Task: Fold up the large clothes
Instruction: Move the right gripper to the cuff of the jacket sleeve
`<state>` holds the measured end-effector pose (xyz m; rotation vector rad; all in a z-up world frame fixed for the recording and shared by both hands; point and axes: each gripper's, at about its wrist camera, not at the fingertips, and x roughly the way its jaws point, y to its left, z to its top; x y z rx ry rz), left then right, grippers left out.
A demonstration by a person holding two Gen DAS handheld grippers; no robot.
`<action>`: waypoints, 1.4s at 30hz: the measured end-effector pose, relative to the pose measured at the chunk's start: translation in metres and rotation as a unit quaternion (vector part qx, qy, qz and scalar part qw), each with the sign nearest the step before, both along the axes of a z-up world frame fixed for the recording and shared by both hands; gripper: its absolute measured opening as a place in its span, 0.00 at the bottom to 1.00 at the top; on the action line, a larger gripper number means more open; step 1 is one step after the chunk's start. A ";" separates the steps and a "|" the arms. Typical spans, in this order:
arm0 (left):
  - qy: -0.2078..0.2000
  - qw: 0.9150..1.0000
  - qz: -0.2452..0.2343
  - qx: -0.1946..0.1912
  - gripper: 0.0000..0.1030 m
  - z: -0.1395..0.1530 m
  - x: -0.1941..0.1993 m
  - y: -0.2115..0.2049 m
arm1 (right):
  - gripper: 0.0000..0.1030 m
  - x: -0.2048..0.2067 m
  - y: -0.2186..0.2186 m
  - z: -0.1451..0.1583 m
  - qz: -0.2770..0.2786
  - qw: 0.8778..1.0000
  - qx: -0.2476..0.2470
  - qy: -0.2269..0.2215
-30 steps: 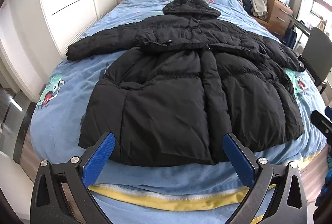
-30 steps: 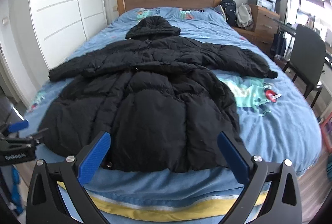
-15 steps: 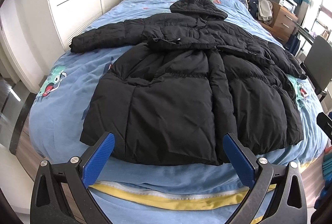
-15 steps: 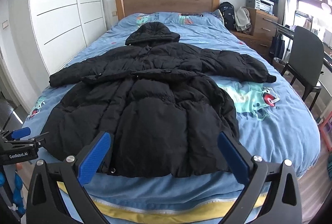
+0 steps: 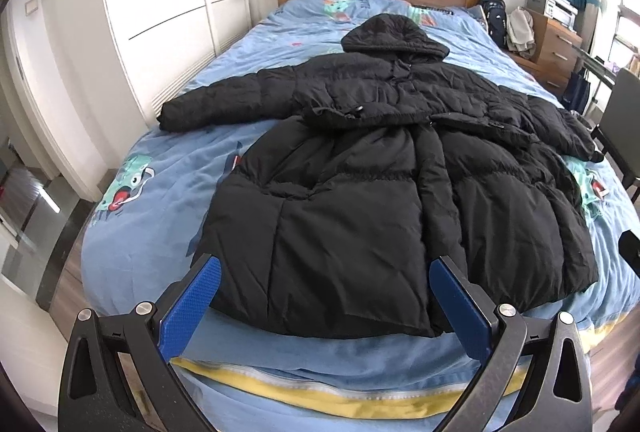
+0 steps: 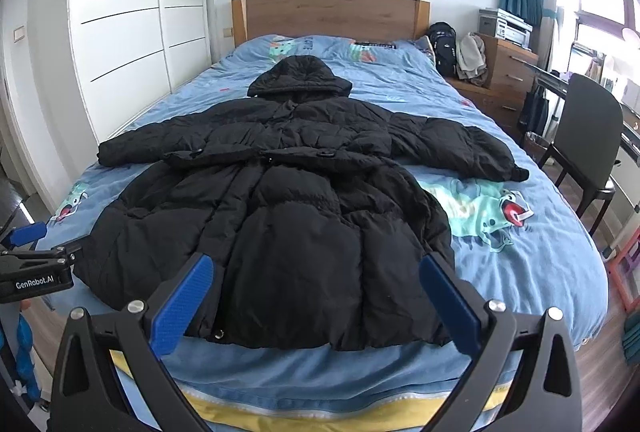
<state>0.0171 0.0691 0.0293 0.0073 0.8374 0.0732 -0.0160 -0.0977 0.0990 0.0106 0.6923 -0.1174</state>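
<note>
A long black hooded puffer coat (image 5: 360,168) lies flat and spread out on the blue bed (image 5: 160,216), hood toward the headboard, both sleeves stretched sideways. It also shows in the right wrist view (image 6: 288,216). My left gripper (image 5: 324,268) is open and empty, hovering at the foot of the bed over the coat's hem. My right gripper (image 6: 316,264) is open and empty, also just before the hem. The left gripper shows at the left edge of the right wrist view (image 6: 28,248).
White wardrobe doors (image 6: 116,32) run along the bed's left side. A wooden headboard (image 6: 332,14) is at the back. A wooden dresser (image 6: 508,80) and a dark chair (image 6: 588,136) stand to the right. A backpack (image 6: 444,44) sits by the dresser.
Both grippers have risen and tilted up a little, so more of the headboard, wall and bookshelf shows. The coat has not moved. Both stay open.
</note>
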 end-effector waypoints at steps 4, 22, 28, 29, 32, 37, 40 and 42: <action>-0.010 1.000 -0.008 0.006 0.99 0.001 -0.003 -0.001 | 1.00 -0.003 -0.001 -0.001 0.000 1.000 0.001 0.002; -0.014 0.999 -0.036 0.009 0.99 0.011 0.040 -0.012 | 1.00 0.021 -0.020 -0.018 -0.002 1.000 0.002 -0.004; -0.005 0.999 -0.029 0.013 0.99 0.005 0.064 -0.009 | 1.00 0.043 -0.026 -0.027 0.000 1.000 0.008 0.010; -0.002 1.000 -0.028 0.010 0.99 0.003 0.068 -0.008 | 1.00 0.046 -0.028 -0.028 0.001 1.000 0.010 0.013; 0.005 1.000 -0.025 0.006 0.99 0.001 0.083 -0.005 | 1.00 0.060 -0.036 -0.032 -0.002 1.000 0.020 0.024; 0.023 0.999 -0.034 0.013 0.99 -0.006 0.113 -0.010 | 1.00 0.089 -0.057 -0.040 -0.010 0.998 0.035 0.046; 0.029 0.999 -0.037 0.015 0.99 -0.011 0.129 -0.014 | 1.00 0.111 -0.082 -0.043 -0.030 0.996 0.062 0.048; 0.035 0.998 -0.040 0.016 0.99 -0.016 0.140 -0.018 | 1.00 0.126 -0.103 -0.045 -0.048 0.995 0.081 0.046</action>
